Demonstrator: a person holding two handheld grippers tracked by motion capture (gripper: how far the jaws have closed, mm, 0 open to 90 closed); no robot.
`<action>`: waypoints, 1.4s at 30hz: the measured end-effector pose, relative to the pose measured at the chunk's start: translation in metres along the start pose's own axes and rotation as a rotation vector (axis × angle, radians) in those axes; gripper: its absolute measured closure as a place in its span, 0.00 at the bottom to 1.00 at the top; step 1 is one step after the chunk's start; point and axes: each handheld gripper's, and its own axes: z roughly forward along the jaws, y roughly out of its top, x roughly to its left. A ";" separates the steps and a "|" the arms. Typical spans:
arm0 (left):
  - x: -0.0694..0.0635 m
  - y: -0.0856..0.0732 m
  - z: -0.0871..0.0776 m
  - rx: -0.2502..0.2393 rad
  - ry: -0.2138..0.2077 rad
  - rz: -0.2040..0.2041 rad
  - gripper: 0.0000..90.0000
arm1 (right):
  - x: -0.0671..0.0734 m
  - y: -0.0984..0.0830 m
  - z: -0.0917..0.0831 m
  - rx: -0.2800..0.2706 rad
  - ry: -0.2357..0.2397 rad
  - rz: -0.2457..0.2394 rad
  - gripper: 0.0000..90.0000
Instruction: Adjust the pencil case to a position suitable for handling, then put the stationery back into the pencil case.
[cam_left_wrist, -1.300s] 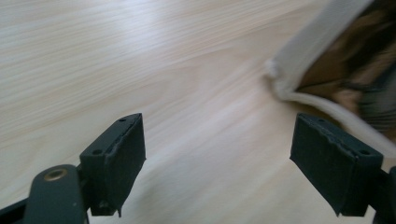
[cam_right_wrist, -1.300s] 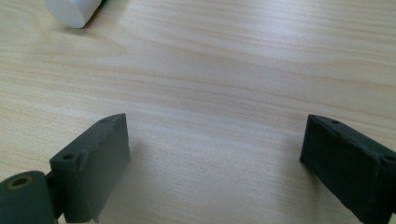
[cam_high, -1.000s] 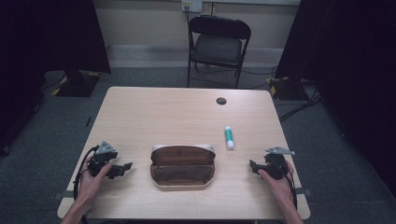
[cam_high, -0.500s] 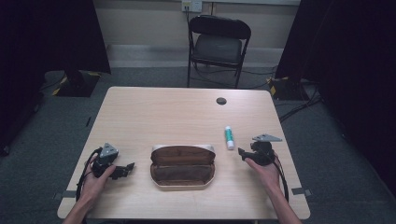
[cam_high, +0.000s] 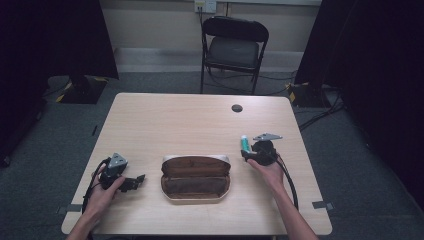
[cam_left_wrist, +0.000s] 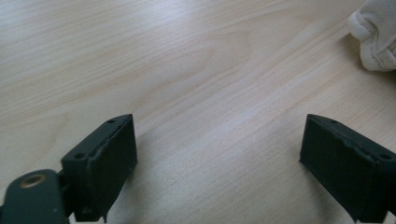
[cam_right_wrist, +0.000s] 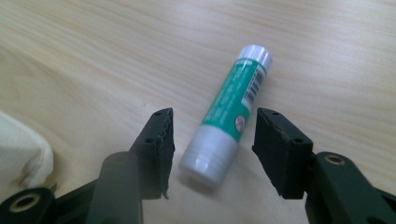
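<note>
At a pale wood table (cam_high: 165, 120), a person works w/ a two-jaw gripper in each hand; the right gripper (cam_right_wrist: 212, 140) sits over a green-and-white glue stick (cam_right_wrist: 229, 116), which lies flat on the tabletop toward the right side, just right of an open brown glasses case (cam_high: 196, 178) at centre front. In the right gripper view the stick's grey cap end lies between the two black jaws; the jaws have just been closing and now stand at a narrow gap, w/ bare wood visible on either side of the tube, so the pads aren't pressing on it yet. In the high view the right gripper (cam_high: 246, 154) is at the near end of the glue stick (cam_high: 244, 142), the hand behind it and a black cable trailing back along the forearm.

The left gripper (cam_high: 136, 182) rests low at the table's front left, well apart from the case; its jaws have just been opening and stand wide (nothing but wood grain between them in the left gripper view (cam_left_wrist: 217, 154)); a fold of white cloth (cam_left_wrist: 376, 32) shows at that view's upper right corner.

Beyond the table: a small dark round disc (cam_high: 237, 108) near the far edge; a black folding chair (cam_high: 232, 47) against the back wall.
</note>
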 end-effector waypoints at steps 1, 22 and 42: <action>0.000 0.000 0.001 0.005 -0.005 0.003 0.07 | -0.001 0.005 0.004 0.002 -0.007 -0.011 0.54; -0.001 0.002 0.003 0.013 -0.009 0.013 0.03 | 0.001 0.005 0.028 0.061 -0.040 -0.015 0.66; -0.001 0.002 0.003 0.021 -0.014 0.016 0.02 | 0.003 -0.010 0.010 0.063 -0.003 -0.017 0.73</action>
